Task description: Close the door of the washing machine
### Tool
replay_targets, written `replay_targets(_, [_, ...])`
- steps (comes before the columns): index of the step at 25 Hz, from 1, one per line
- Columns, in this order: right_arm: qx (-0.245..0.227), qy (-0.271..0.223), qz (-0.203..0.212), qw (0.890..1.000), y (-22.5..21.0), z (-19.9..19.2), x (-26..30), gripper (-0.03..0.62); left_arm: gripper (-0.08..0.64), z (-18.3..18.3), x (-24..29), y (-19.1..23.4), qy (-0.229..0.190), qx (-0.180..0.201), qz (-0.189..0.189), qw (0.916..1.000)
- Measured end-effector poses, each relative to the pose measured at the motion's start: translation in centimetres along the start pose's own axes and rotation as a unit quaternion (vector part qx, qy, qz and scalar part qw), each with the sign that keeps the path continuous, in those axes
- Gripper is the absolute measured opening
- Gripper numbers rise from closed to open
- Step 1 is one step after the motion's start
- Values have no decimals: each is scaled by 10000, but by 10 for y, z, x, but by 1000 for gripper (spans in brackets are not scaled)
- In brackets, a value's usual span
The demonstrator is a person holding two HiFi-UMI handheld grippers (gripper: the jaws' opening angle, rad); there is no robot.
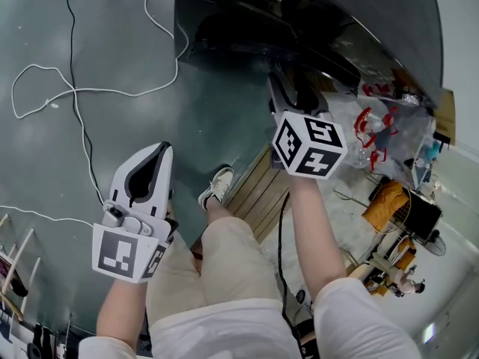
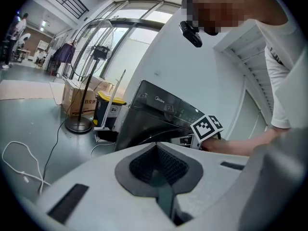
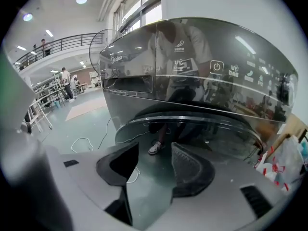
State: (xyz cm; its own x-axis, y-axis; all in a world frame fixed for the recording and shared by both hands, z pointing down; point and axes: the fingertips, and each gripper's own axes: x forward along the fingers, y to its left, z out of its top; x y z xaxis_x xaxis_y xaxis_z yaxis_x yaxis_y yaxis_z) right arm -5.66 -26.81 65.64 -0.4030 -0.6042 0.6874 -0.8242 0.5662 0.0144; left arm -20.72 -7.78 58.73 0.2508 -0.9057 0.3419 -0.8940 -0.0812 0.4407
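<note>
1. While closing the door is a one-hand job, the left gripper hangs nearest the person with its fingers clenched together on nothing. It is best kept clear of the door's swing.
2. Ahead of it, the right gripper points down at the door of the washing machine. Its fingers are released and apart, with only dark glass and reflections between them and nothing grasped. I cannot tell whether the fingertips touch the glass.
3. For the step in hand, I judge a flat push better than a grip. Set the fingers against the door near its chrome rim, on the side away from the hinge, and press squarely toward the machine's front until the latch catches. A glancing push would likely skid on the glossy surface. No view shows which side carries the hinge.
4. The door sits low on the machine's front, below the control panel and close to the body. It is unclear whether it is already latched.
5. Being round, the door has no real long axis. Its face looks outward into the room, toward the right gripper, and the line that matters is the hinge, presumably upright.
6. Off to the side, a white cable lies on the floor, well apart from the door.
</note>
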Motion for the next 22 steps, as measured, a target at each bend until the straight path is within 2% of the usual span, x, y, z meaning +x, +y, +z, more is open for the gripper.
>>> replay_targets(3, [48, 29, 111, 9999, -2, -2, -2, 202, 5, 5, -2, 7, -25, 33, 197, 9998])
replay_targets(6, [327, -26, 386, 9987, -2, 4, -10, 188, 5, 11, -8, 14, -39, 109, 361, 9993])
replay_targets(10, [202, -488, 312, 9981, -5, 33, -42, 98, 5, 33, -11, 5, -102, 292, 365, 9989])
replay_targets(13, [294, -801, 405, 9955, -8, 48, -76, 0, 5, 53, -12, -16, -194, 380, 246, 9988])
replay_targets(16, [305, -1085, 507, 9923, -5, 58, -114, -2, 5, 67, -16, -39, -243, 498, 73, 9984])
replay_targets(22, [491, -1086, 300, 9924, -12, 63, -184, -3, 5, 92, -28, -58, -314, 509, -32, 9982])
